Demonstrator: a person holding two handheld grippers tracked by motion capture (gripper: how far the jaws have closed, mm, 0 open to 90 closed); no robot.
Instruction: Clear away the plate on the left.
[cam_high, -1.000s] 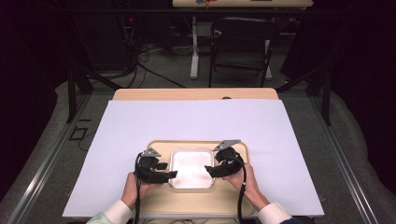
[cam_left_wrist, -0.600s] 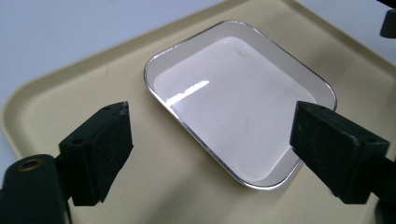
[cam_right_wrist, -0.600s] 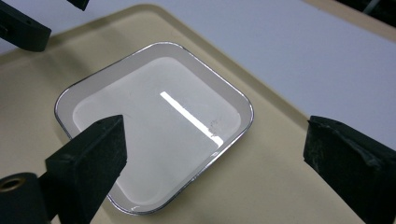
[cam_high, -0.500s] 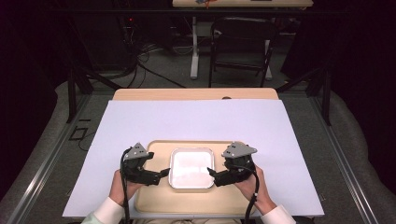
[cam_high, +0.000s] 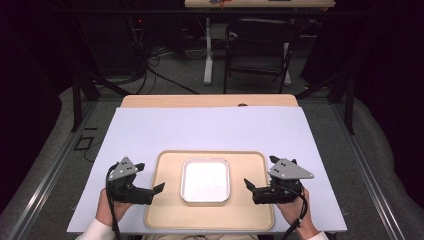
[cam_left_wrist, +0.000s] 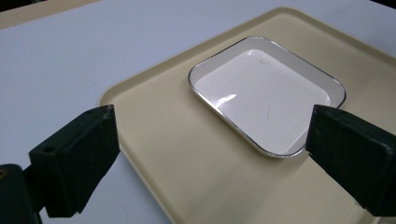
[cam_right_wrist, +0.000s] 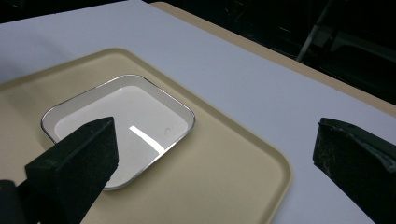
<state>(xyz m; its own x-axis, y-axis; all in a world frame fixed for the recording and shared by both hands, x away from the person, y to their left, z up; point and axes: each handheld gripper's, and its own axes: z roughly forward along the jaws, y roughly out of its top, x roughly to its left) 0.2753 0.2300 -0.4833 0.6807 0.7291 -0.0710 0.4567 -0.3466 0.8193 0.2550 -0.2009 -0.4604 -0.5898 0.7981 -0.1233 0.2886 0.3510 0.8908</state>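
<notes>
A white square dish (cam_high: 205, 180) with a silver rim lies empty in the middle of a beige tray (cam_high: 170, 210). My left gripper (cam_high: 156, 192) hovers over the tray's left edge and points right toward the dish. My right gripper (cam_high: 250, 191) hovers over the tray's right part and points left. Both stand apart from the dish. The jaws of both have just been opening, and nothing is between them. In the left gripper view the gripper (cam_left_wrist: 212, 116) frames the dish (cam_left_wrist: 266, 93) on the tray (cam_left_wrist: 177, 154). The right gripper (cam_right_wrist: 215, 126) view shows the dish (cam_right_wrist: 121, 121) and the tray (cam_right_wrist: 224, 168).
A white sheet (cam_high: 210, 130) covers the table, and a strip of wooden tabletop (cam_high: 210, 101) shows at its far edge. A dark chair (cam_high: 260, 45) and floor cables (cam_high: 160, 60) lie beyond the table.
Both grippers have drawn outward and up from the dish's left and right edges toward the tray's sides. Their jaws have spread wider.
</notes>
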